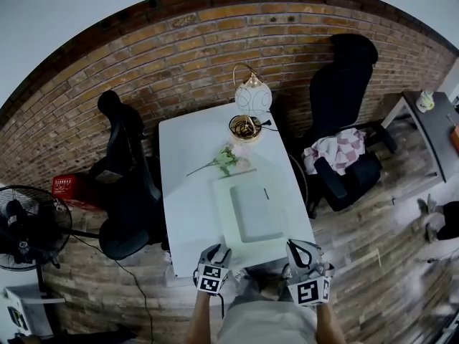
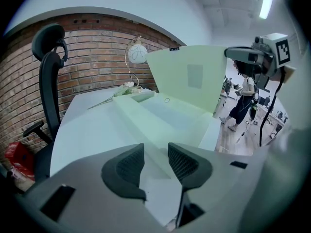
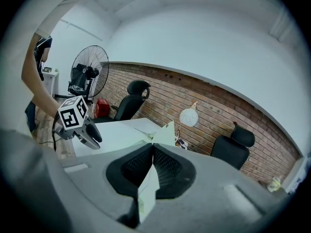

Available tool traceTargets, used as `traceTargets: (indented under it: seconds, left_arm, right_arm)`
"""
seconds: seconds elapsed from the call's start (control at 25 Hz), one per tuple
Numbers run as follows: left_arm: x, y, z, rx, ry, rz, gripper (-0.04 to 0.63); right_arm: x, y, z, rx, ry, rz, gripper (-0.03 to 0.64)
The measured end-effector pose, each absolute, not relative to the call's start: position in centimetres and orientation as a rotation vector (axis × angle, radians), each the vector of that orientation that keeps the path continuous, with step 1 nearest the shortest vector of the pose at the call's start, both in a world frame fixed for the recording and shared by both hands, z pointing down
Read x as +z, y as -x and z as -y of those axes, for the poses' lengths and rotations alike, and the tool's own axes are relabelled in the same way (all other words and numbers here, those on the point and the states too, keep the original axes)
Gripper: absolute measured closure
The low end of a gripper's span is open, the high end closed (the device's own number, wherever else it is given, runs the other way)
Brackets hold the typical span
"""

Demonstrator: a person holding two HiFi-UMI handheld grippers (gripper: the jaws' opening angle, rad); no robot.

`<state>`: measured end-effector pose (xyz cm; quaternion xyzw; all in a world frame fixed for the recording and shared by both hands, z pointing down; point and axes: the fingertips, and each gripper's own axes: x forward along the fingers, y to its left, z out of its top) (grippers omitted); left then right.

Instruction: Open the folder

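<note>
Fan cut by left edge, forearms cropped below; side-table object indistinct

No words, numbers or brand names can be read anywhere. Only black-and-white square code marks are seen. They are printed on the white plastic cube of the left gripper and on the same kind of cube of the right gripper. No letters are shown in them.

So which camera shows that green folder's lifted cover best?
The left gripper view: the cover stands raised, its whole face visible. The head view, looking down, flattens it. The right gripper view shows only its edge, pinched by the right gripper.
</note>
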<state>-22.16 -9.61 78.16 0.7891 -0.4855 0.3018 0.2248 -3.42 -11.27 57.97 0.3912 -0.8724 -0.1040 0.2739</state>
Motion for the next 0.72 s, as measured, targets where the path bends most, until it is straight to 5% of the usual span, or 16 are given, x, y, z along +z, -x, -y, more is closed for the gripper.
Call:
traceTargets:
  seconds: [0.72]
  left_arm:
    - [78.3, 22.2, 9.4, 0.858, -2.168, 1.337, 0.439]
  right_arm:
    - [57.4, -0.3, 12.3, -0.282, -1.143, 2.305, 0.607]
